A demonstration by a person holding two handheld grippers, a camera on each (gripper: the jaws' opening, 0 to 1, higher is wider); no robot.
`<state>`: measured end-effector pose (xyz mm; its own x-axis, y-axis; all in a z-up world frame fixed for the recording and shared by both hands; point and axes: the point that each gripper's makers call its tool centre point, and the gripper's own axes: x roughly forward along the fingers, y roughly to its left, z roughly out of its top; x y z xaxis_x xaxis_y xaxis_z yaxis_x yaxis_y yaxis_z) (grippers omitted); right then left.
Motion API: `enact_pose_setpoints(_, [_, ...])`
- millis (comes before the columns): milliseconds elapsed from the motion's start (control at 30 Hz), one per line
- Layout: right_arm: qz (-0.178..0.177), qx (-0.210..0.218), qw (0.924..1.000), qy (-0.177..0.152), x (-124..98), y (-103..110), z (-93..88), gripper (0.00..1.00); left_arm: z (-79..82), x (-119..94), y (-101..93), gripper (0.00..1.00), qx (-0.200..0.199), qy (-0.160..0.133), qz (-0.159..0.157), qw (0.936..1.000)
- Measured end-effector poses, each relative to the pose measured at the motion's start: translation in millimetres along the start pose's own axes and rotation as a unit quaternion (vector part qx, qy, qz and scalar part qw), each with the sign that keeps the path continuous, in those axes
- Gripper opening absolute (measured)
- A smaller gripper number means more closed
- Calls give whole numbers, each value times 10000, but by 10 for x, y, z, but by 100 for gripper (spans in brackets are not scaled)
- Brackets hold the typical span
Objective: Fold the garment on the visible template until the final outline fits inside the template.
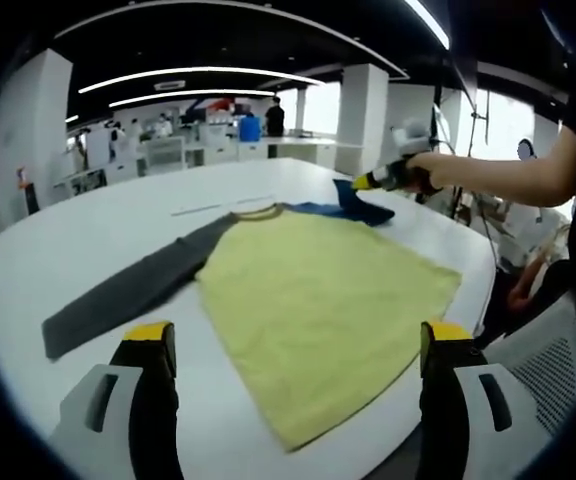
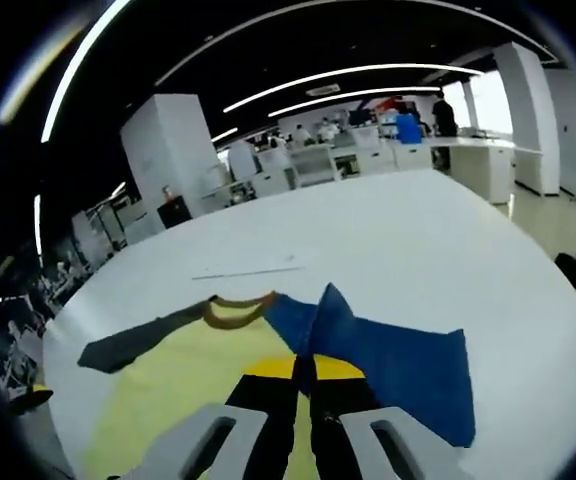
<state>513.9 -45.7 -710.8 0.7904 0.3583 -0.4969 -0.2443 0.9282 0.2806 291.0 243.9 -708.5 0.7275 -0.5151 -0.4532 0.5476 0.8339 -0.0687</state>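
The left gripper (image 1: 293, 350) hovers wide open and empty before the yellow shirt (image 1: 318, 300) on the white table (image 1: 88, 240); the right gripper (image 2: 303, 385), apparently pinching the blue sleeve (image 2: 398, 365), risks dragging the body askew.

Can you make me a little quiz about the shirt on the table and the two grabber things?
1. True or false: the right gripper has its jaws pinched on the blue sleeve.
2. Which colour is the shirt body? A red, B yellow, C white.
3. Fill in: the grey sleeve lies flat on the ____ table.

Key
1. True: its jaws are together with blue cloth rising between them.
2. B.
3. White. The left gripper holds nothing, its jaws wide apart.
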Motion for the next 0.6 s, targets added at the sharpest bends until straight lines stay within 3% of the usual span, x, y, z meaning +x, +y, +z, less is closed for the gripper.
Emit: enact_pose_setpoints(600, [541, -210, 9982, 161, 401, 639, -61, 0, -29, -16, 41, 99, -92, -65, 43, 9999])
